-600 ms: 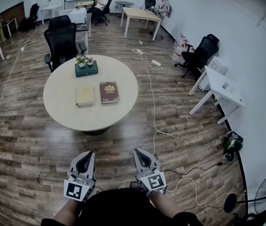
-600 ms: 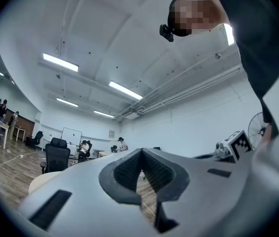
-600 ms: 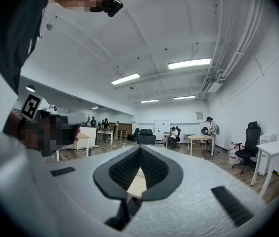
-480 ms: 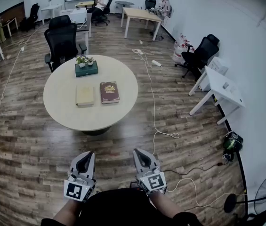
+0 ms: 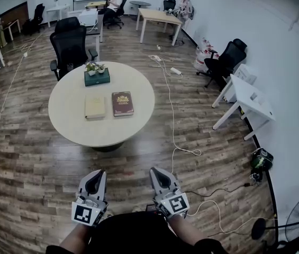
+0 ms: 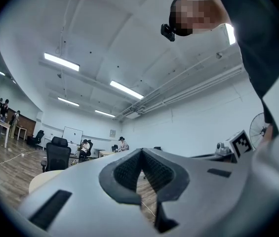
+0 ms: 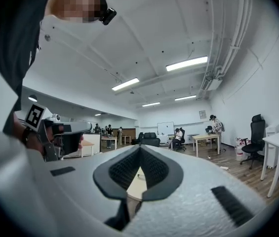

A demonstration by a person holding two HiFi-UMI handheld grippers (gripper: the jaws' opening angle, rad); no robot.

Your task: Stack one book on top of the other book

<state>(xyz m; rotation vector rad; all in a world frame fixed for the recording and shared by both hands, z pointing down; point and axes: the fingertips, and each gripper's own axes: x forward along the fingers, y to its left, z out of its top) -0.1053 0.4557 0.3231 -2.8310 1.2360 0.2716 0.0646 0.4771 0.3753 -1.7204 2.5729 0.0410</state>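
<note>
Left gripper [image 5: 98, 172] and right gripper [image 5: 153, 170] jaws are clenched, empty; far ahead, past floor [image 5: 128, 160], tan book [image 5: 94, 107] and maroon book [image 5: 122, 103] are laid on the counter [image 5: 75, 128].

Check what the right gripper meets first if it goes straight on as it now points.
Probably the round table: its pale top shows dead ahead past the shut, empty jaws of the right gripper, and nothing shows in between. Height is hard to judge, so it might pass over the rim.
</note>
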